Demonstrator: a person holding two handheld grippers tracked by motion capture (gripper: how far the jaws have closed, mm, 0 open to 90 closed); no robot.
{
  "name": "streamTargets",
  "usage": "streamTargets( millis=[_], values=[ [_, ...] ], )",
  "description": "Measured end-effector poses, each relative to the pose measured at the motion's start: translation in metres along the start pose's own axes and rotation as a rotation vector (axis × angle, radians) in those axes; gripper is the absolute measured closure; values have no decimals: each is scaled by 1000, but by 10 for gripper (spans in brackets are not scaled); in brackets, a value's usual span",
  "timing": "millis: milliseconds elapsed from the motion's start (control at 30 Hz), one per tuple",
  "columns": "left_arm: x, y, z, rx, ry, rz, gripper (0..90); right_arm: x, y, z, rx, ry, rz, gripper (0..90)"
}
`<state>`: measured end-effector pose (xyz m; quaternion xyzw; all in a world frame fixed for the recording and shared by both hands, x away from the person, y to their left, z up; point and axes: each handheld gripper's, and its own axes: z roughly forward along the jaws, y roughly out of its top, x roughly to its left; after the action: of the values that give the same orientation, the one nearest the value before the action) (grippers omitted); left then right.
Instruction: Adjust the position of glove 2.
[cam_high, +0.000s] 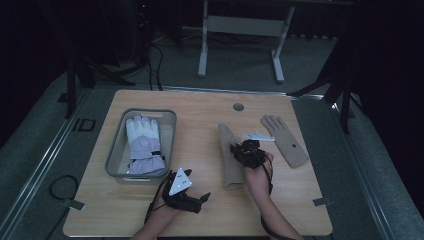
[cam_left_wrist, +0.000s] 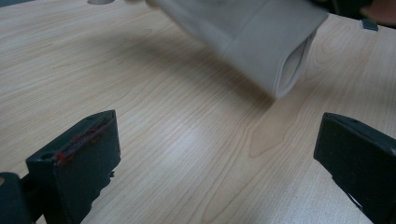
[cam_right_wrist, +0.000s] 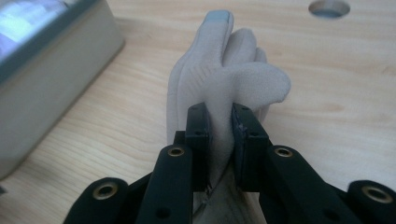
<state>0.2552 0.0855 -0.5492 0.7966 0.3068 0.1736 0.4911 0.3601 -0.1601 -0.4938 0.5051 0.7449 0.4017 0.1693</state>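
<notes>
A beige glove (cam_high: 229, 167) lies lengthwise at the table's middle, its open cuff (cam_left_wrist: 280, 56) toward the front. My right gripper (cam_high: 241, 150) is shut on a raised fold of this glove (cam_right_wrist: 243, 79), with fabric pinched between the two black jaws. A second beige glove (cam_high: 286, 141) lies flat to the right, palm spread. My left gripper (cam_high: 203, 200) hovers near the front edge, left of the cuff; in the left gripper view it (cam_left_wrist: 217, 154) stands open with bare wood between its jaws. A white and lavender padded glove (cam_high: 144, 145) rests in the grey bin (cam_high: 113, 155).
The grey bin's wall (cam_right_wrist: 42, 88) stands close to the left of the pinched glove. A round cable hole (cam_high: 238, 107) sits near the table's far edge. Dark floor, cables and a white frame stand beyond the table.
</notes>
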Motion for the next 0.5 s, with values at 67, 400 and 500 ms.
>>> streamTargets(
  millis=[67, 400, 500],
  values=[
    [0, 0, 0, 1, -2, 0, 6, 1, -3, 3, 8, 3, 11, 783],
    [-2, -5, 3, 22, -20, 3, 6, 5, -39, 33, 98, 1, 22, 700],
    [-2, -4, 3, 12, -22, 5, 6, 5, -43, 35, 103, -2, -1, 659]
  ],
)
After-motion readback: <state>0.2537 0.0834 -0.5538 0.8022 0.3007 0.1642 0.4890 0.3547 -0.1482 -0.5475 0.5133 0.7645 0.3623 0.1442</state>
